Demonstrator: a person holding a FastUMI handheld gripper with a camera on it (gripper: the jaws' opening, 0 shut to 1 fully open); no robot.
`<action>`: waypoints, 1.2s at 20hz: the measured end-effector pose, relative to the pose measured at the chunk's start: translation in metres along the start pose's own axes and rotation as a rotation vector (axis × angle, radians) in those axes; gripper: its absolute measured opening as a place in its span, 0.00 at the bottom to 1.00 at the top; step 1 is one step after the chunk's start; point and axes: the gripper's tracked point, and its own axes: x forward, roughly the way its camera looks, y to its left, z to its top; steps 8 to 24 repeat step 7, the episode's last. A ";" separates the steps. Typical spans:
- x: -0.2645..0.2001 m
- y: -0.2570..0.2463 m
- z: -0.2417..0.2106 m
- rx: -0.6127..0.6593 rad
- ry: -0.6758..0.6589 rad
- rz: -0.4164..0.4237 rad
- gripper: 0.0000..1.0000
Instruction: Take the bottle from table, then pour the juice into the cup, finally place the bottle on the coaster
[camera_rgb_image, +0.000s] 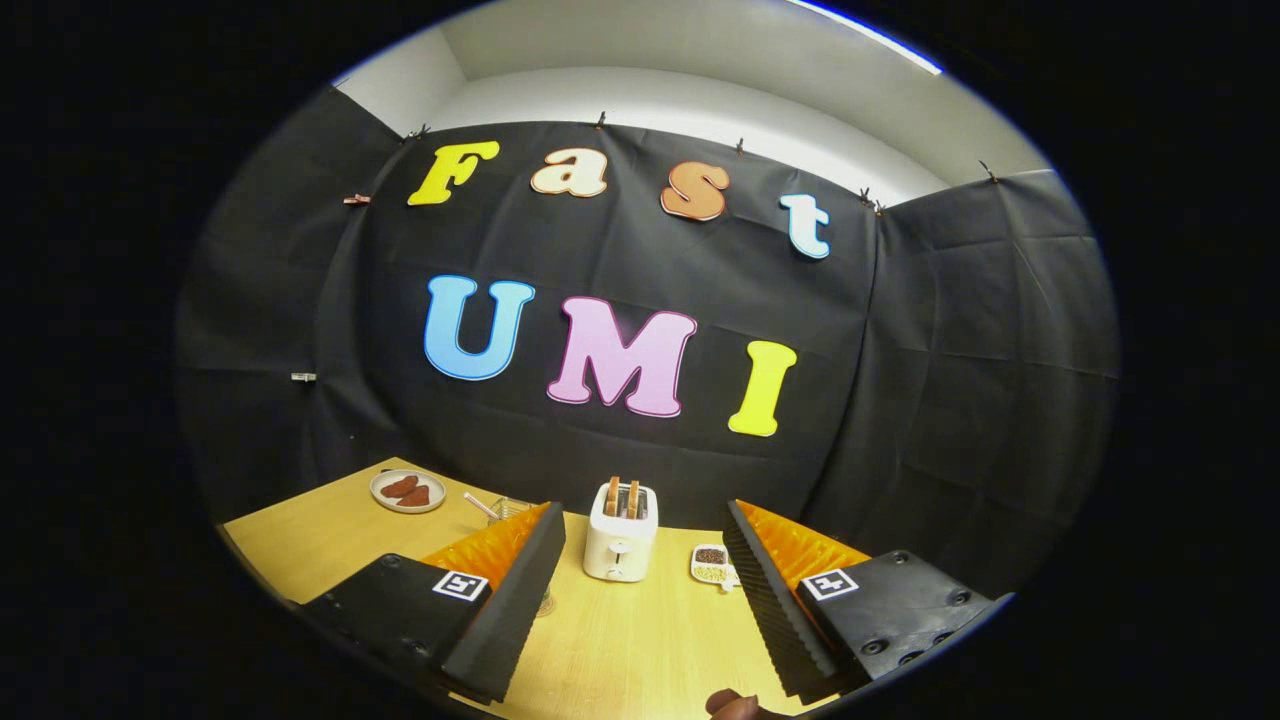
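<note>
Black cloth wall (640, 420), wooden table (620, 640)

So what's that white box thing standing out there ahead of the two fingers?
It is a toaster, white or cream, smooth like plastic, with rounded corners. It stands upright on the wooden table, beyond the open gripper. Two brown slices stick up from its top slots. A lever and a knob show on its near face. Nothing else touches it.
</note>
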 end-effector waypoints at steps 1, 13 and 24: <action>0.000 -0.004 0.000 0.001 0.000 -0.003 0.97; 0.004 -0.016 0.006 0.022 -0.014 -0.013 0.97; 0.004 -0.016 0.006 0.022 -0.014 -0.013 0.97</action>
